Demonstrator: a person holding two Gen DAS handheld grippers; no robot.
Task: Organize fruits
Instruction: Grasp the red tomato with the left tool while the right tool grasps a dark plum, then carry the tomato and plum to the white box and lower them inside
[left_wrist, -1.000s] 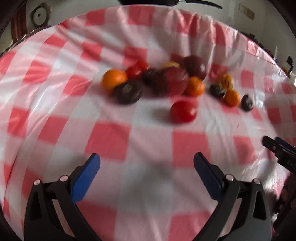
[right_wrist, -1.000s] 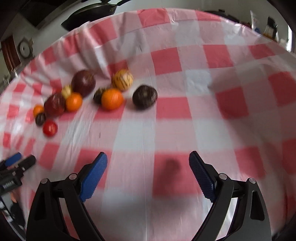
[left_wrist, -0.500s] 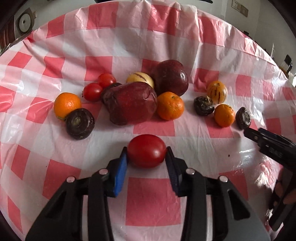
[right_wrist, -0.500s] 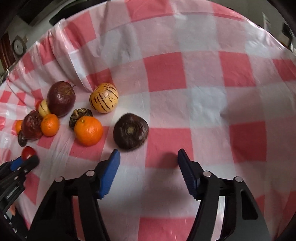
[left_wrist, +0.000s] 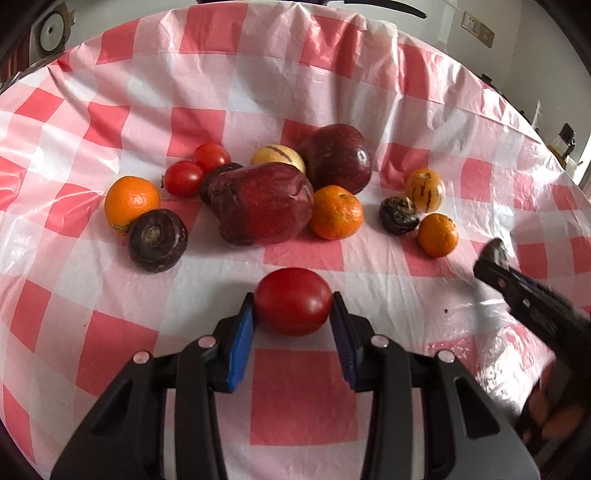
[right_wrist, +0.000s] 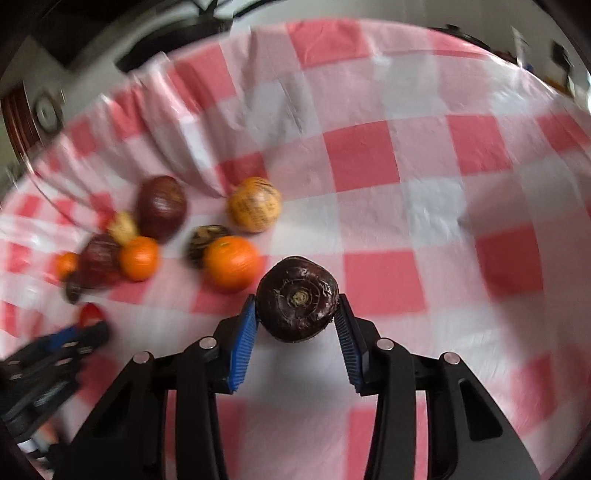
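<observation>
My left gripper (left_wrist: 293, 314) is shut on a red tomato (left_wrist: 293, 306) low over the checked cloth. Beyond it lie a wrinkled red apple (left_wrist: 262, 203), a dark red apple (left_wrist: 340, 158), oranges (left_wrist: 132, 199) (left_wrist: 336, 212), two small tomatoes (left_wrist: 183, 178), a dark purple fruit (left_wrist: 157, 240) and a striped yellow fruit (left_wrist: 424, 189). My right gripper (right_wrist: 297, 310) is shut on a dark purple round fruit (right_wrist: 297, 297); it shows at the right in the left wrist view (left_wrist: 495, 262). An orange (right_wrist: 231, 266) sits just left of it.
The red-and-white checked tablecloth (left_wrist: 303, 398) covers the whole table. It is wrinkled near the far edge (right_wrist: 177, 122). A dark pan (right_wrist: 173, 40) stands beyond the far edge. The left gripper shows blurred at the lower left of the right wrist view (right_wrist: 55, 350).
The left gripper closed in on the red tomato and holds it. The right gripper moved forward to the dark purple fruit and closed on it.
</observation>
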